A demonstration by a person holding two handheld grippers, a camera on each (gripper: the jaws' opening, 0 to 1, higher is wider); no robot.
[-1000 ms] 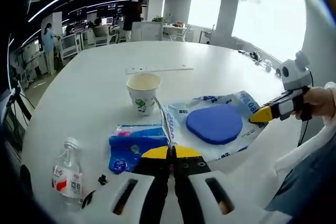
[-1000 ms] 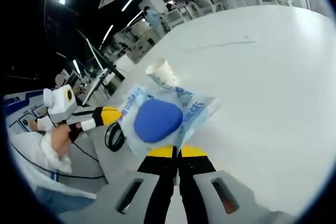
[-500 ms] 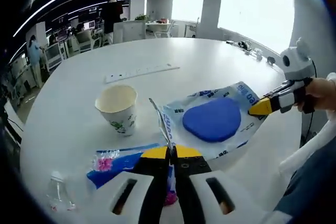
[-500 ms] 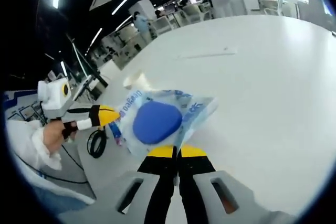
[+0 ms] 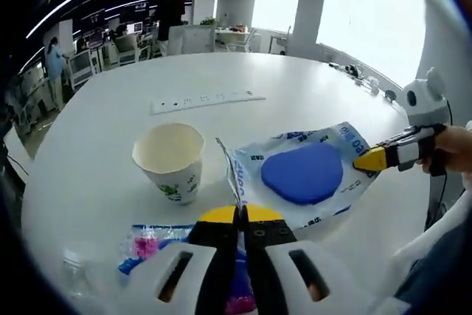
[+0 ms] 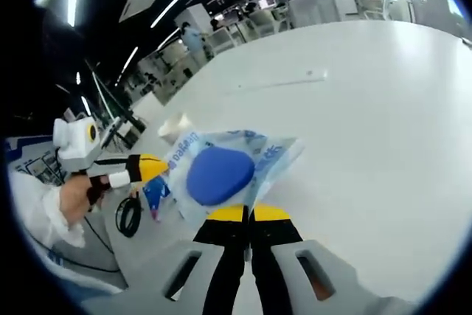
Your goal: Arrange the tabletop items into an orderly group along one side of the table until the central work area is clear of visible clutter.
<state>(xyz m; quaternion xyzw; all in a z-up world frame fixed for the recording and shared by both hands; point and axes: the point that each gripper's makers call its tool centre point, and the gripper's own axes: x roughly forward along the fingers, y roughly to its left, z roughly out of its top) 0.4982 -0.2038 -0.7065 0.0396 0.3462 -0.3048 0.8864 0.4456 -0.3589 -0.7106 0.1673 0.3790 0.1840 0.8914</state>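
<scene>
Crinkled clear bag (image 5: pixel 299 175), blue print, blue disc (image 5: pixel 302 173) inside; both claws gripping

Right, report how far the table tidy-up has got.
Nothing looks grouped yet. In hand: the clear bag with the blue pad is held between both tools, the left tool shut on one edge, the right tool on the other. Left to do: the paper cup, the blue packet and the white strip lie spread across the white table.

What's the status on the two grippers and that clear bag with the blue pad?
Left gripper and right gripper both shut on clear plastic bag with blue oval pad, held between them. White paper cup close beside bag.
</scene>
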